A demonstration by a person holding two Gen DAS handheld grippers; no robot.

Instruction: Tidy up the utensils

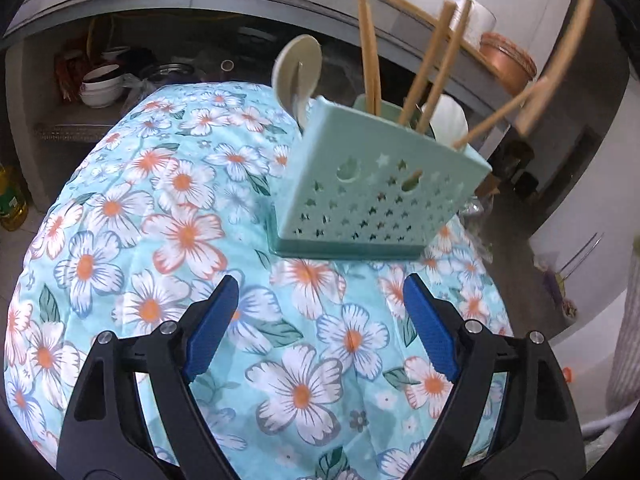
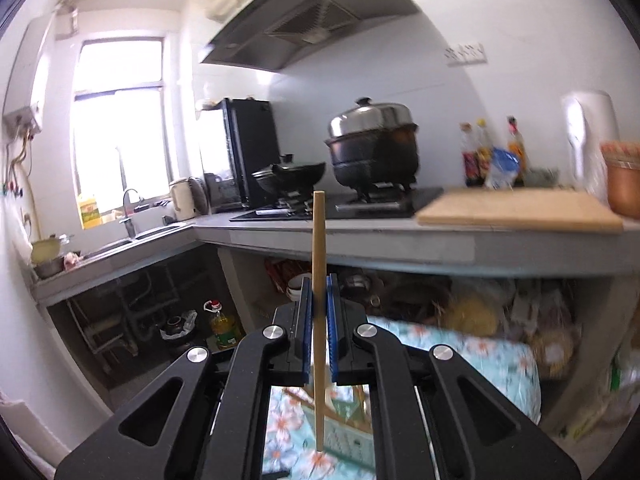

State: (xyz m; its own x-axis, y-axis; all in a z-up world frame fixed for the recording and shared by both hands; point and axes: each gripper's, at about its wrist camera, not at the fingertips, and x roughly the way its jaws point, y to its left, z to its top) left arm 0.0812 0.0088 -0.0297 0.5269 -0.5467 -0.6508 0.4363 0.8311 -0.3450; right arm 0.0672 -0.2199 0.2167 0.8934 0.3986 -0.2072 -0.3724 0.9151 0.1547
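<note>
Chopstick [image 2: 319,264] clamped in right tool [image 2: 319,292]; left tool [image 1: 320,304] wide, empty.

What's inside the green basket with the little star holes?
The mint-green plastic utensil basket holds several wooden chopsticks and two white spoons, all sticking out the top. Their lower ends are mostly hidden behind its walls.

Domestic kitchen. A gas hob [image 2: 340,206] set in a grey countertop [image 2: 400,240] carries a lidded steamer pot [image 2: 372,144] and a wok [image 2: 290,176], directly beneath a range hood [image 2: 304,16]. Left of the hob stand a kettle [image 2: 182,199] and a sink with faucet [image 2: 128,212] under a window [image 2: 120,128]; right of it, a cutting board [image 2: 516,210] and sauce bottles [image 2: 476,152].
</note>
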